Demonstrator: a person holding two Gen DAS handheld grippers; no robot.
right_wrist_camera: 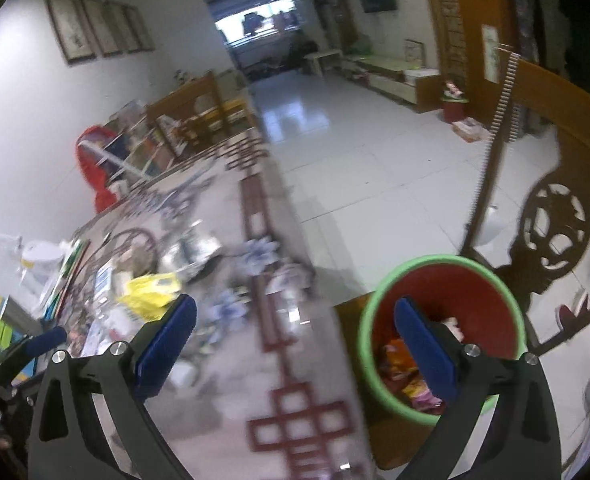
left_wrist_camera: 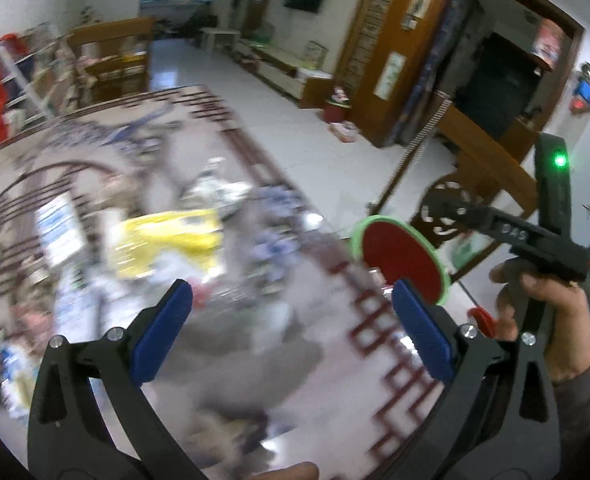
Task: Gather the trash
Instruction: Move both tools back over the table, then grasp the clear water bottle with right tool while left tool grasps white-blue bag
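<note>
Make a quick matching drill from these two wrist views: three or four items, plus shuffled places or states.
Items:
1. red bin with green rim
2. yellow bag
3. right gripper
4. red garment

Descriptions:
A. jaws wide apart, nothing between them
B. on the patterned tabletop among clutter
C. beside the table edge, wrappers inside
D. against the white wall past the table's far end

Pairs: 1-C, 2-B, 3-A, 4-D

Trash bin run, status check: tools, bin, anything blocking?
Left tool open, empty. Right tool open, empty, beside the bin, wrappers inside. Yellow wrapper among the litter left on the table. Nothing blocking.
</note>
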